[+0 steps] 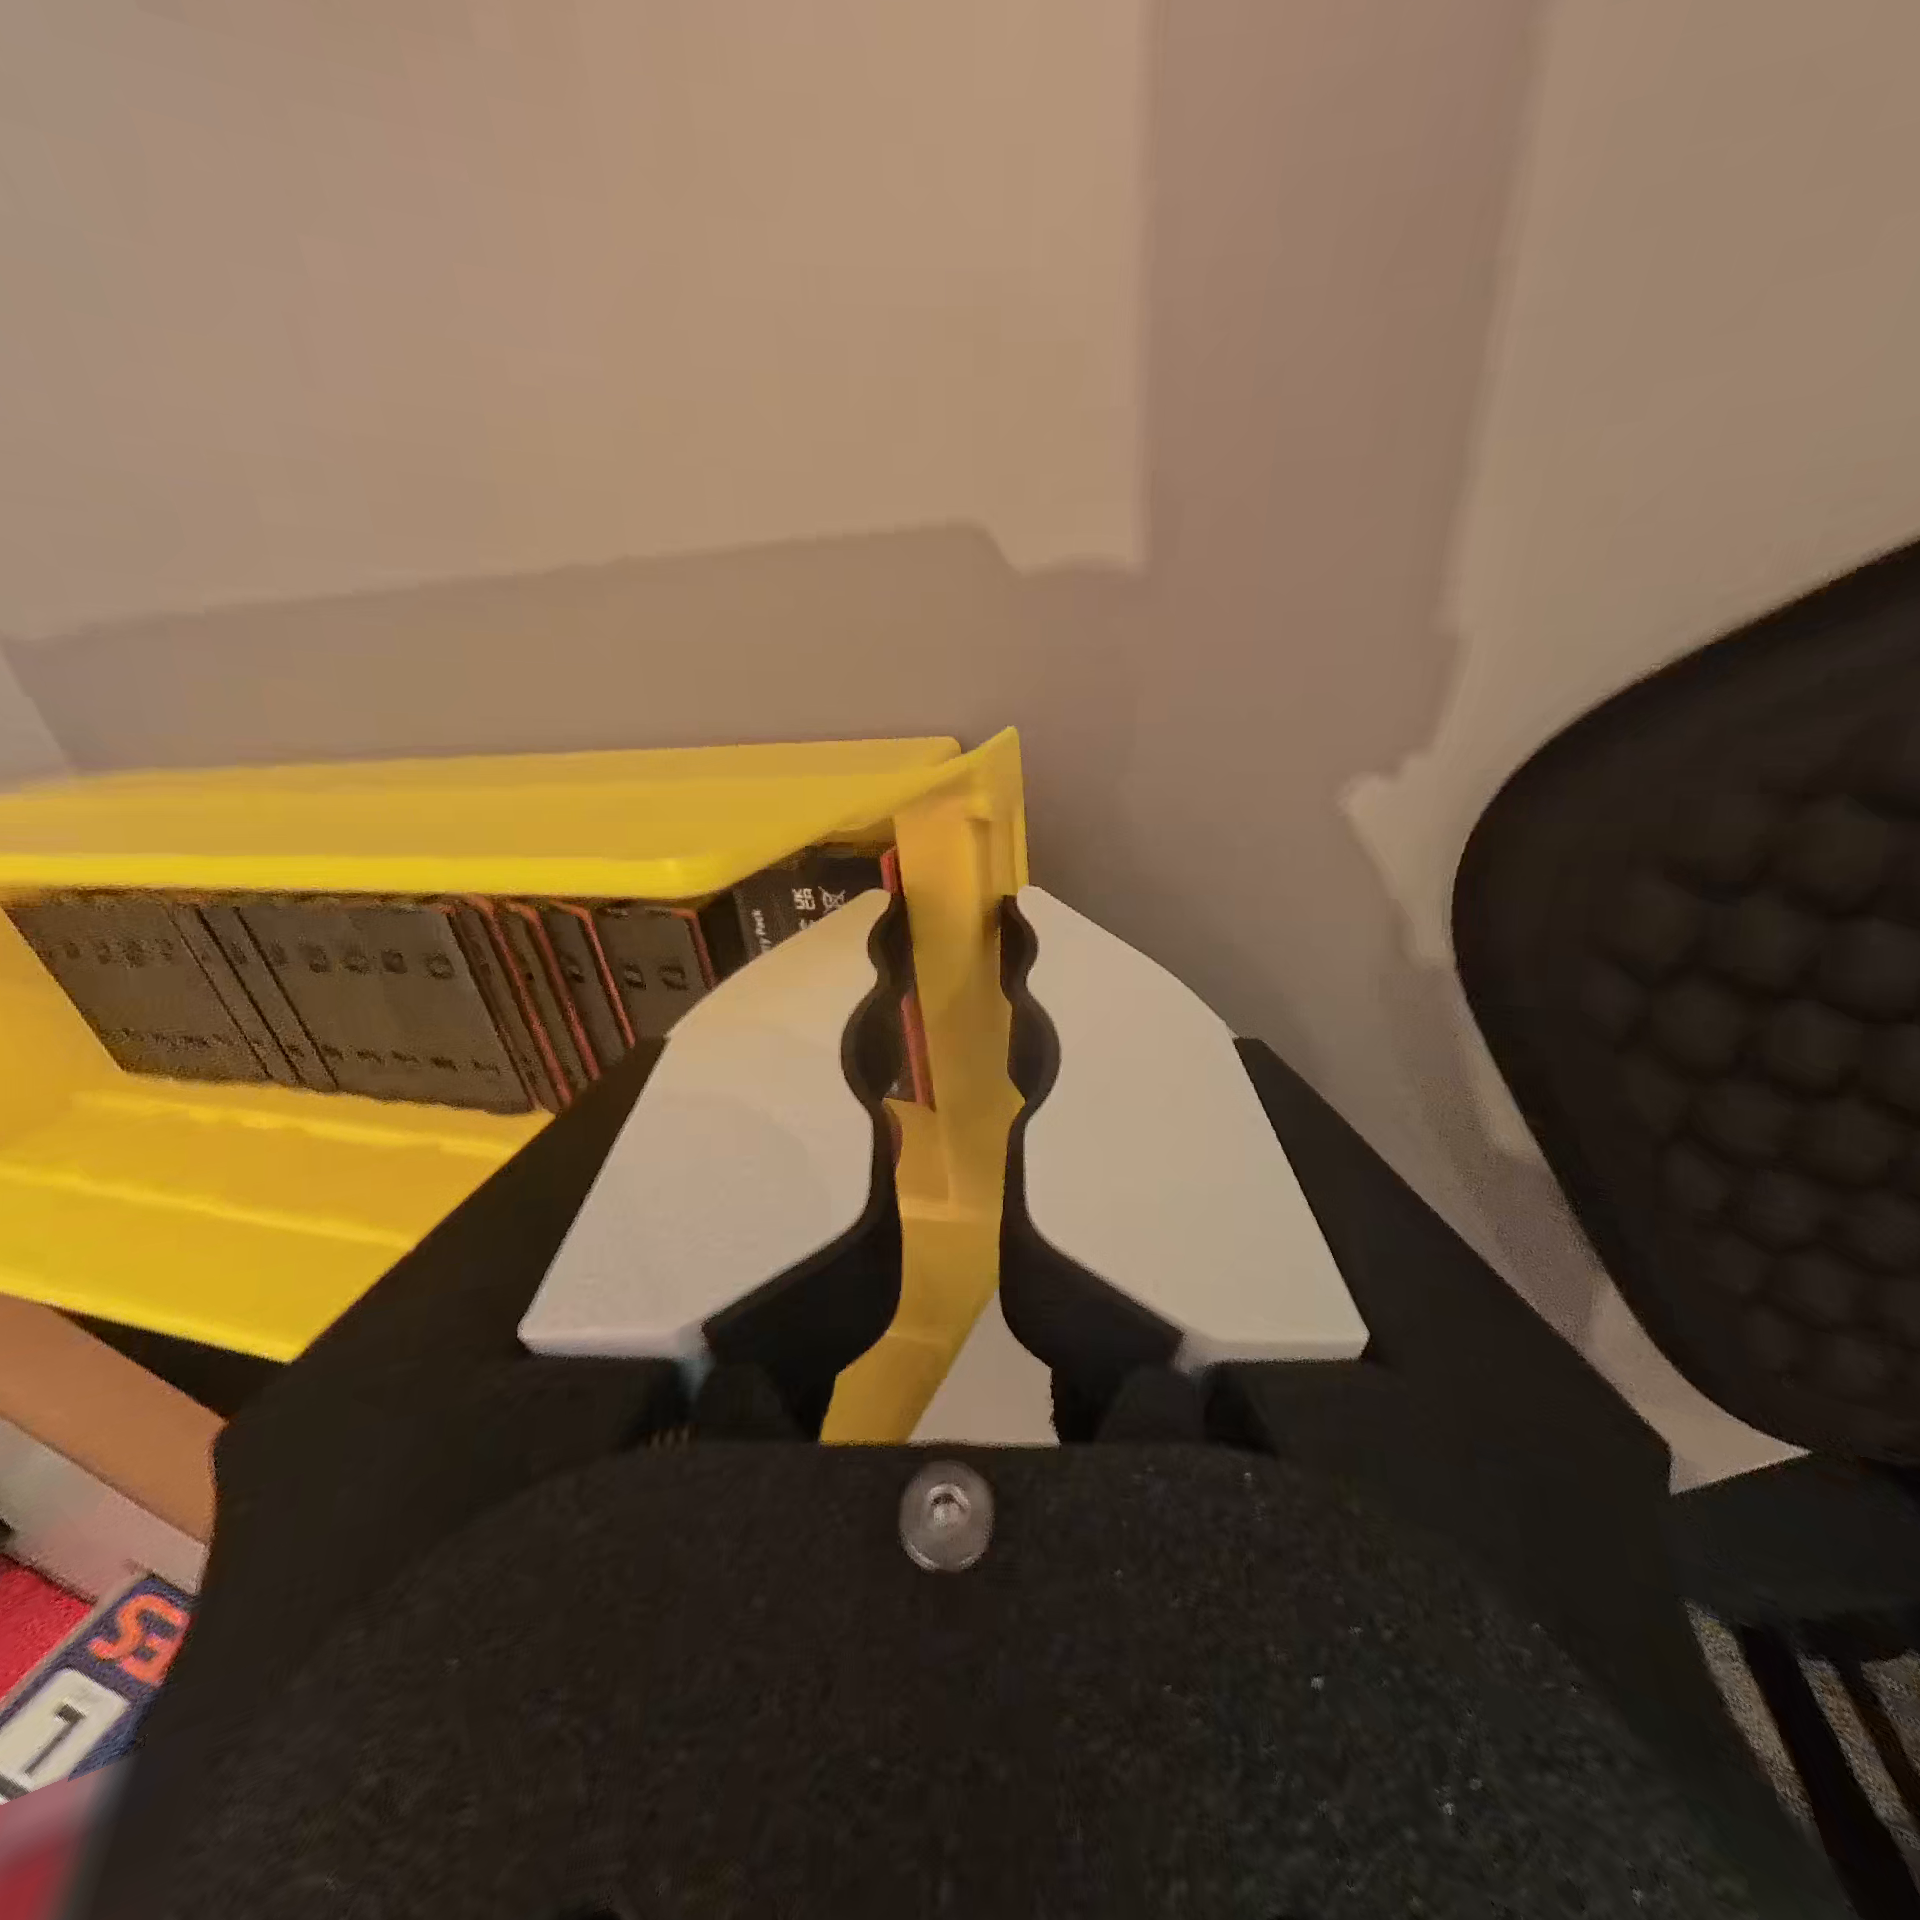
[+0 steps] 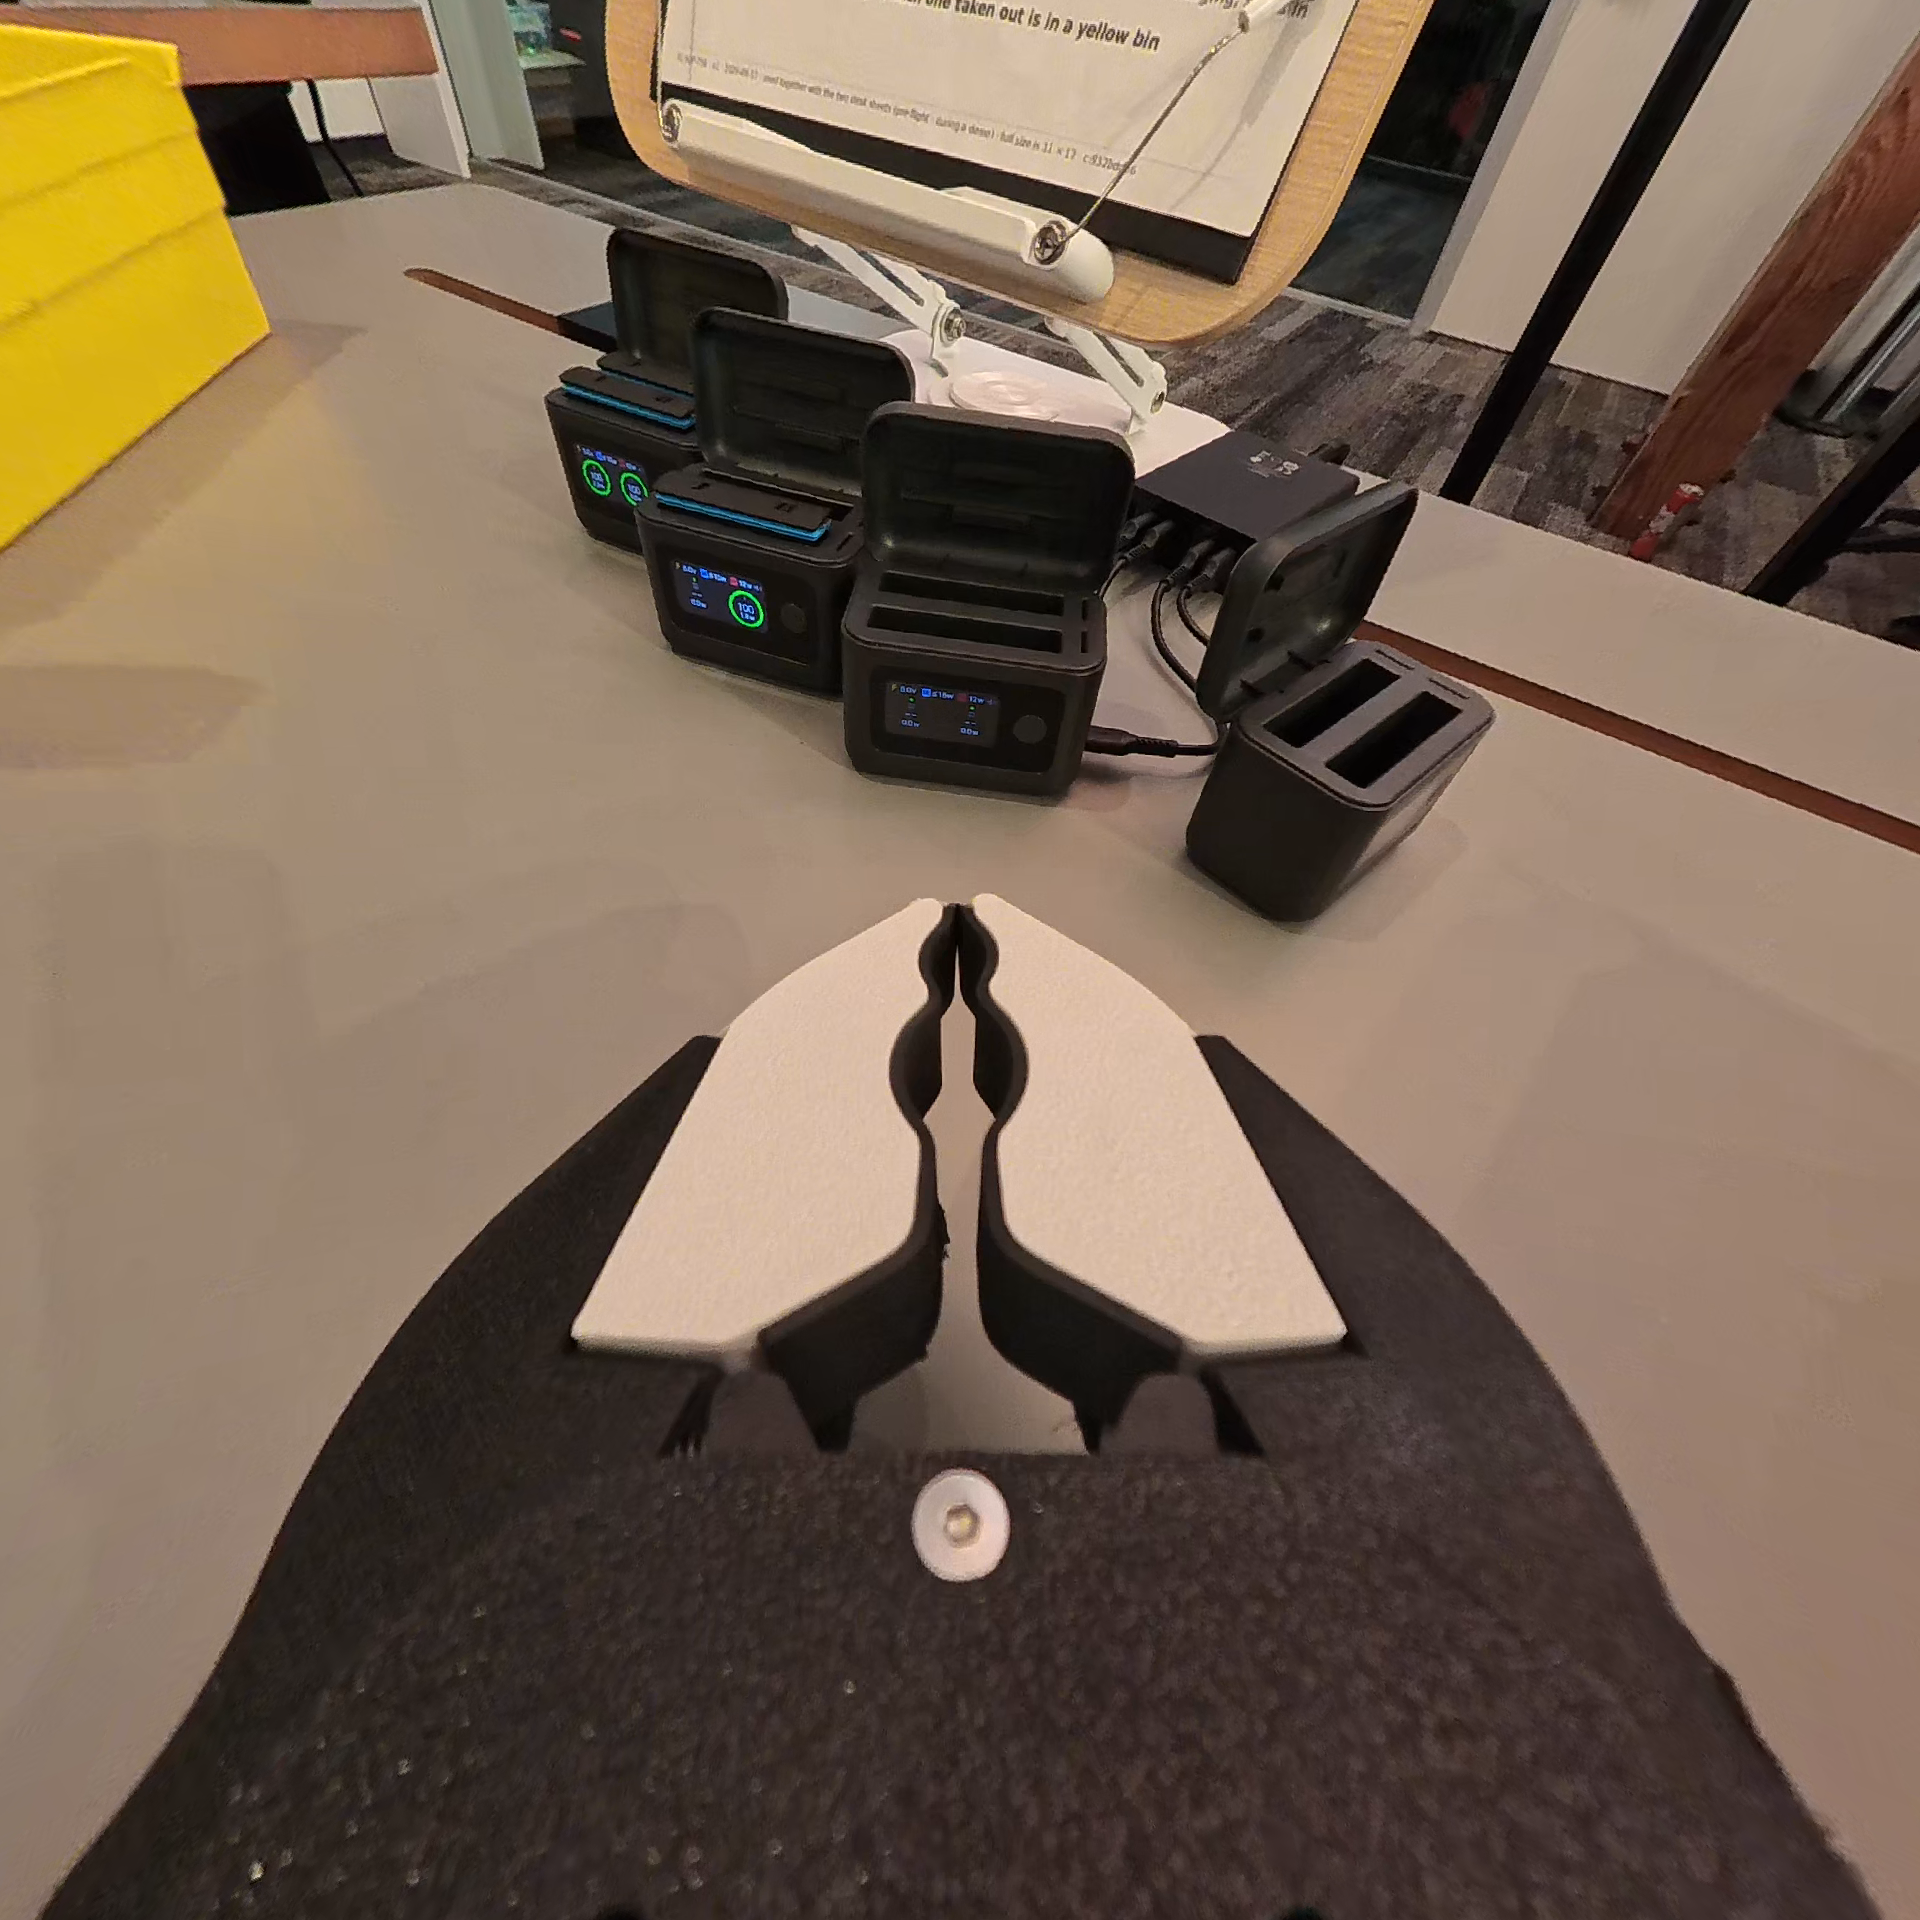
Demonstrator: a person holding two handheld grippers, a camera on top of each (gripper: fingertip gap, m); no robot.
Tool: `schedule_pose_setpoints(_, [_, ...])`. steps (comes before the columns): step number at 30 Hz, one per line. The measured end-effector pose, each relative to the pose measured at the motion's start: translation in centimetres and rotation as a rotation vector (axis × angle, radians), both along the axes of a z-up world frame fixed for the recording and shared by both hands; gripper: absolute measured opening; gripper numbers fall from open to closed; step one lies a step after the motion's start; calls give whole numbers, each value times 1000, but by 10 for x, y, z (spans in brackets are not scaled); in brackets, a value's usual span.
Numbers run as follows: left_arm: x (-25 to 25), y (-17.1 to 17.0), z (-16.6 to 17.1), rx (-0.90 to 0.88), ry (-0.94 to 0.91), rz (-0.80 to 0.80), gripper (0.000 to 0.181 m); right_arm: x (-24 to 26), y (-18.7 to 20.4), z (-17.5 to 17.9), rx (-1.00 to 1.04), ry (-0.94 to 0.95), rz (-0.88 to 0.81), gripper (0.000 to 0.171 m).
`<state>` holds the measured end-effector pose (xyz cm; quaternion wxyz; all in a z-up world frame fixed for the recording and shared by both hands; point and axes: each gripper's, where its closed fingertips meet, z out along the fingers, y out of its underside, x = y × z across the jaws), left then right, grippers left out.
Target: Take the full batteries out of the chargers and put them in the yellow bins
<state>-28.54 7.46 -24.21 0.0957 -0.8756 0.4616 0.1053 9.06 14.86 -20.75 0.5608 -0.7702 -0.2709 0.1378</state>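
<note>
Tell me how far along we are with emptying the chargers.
Done: the two nearer chargers, one facing us and one turned sideways, show empty slots, and a row of batteries already stands in the yellow bin. In hand: the left claw is shut on that bin's side wall; the right claw is shut and empty over the table. Left: the two farther chargers hold blue-edged batteries.

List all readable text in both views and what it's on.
I don't quote writing; here is what bears it:
Printed sheet on the stand: legible lines.
Three charger screens: small figures, green rings on two.
Battery in the yellow bin: small white print, blurred.
Red and blue card, left wrist view's bottom left: large characters, blurred.
</note>
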Motion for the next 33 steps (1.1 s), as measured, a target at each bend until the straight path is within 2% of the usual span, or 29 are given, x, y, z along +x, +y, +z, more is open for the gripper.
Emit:
schedule_pose_setpoints(6, [14, 9, 2, -32, 17, -116, 18, 1, 0, -1, -6, 2, 1, 0])
schedule_pose_setpoints(8, [14, 6, 9, -36, 17, -228, 18, 1, 0, 0, -7, 8, 3, 0])
schedule_pose_setpoints(13, [5, 1, 42, -16, 34, -562, 37, -3, -1, -3, -12, -3, 16, 0])
schedule_pose_setpoints(15, [5, 7, 53, 19, 1, -688, 35, -4, -2, -4, -15, -11, 21, 0])
schedule_pose_setpoints(17, [-1, 15, 58, 19, 3, -733, 33, -4, -2, -5, -15, -17, 23, 0])
schedule_pose_setpoints(19, [-11, 21, 58, -14, 57, -771, 34, -4, -2, -6, -15, -22, 23, 0])
schedule_pose_setpoints(27, [-18, 7, 27, -234, 186, -948, 50, -4, 0, -17, -37, -45, 29, 0])
schedule_pose_setpoints(33, [-20, 11, 12, -264, 249, -1066, 60, -5, 0, -21, -43, -62, 42, 0])
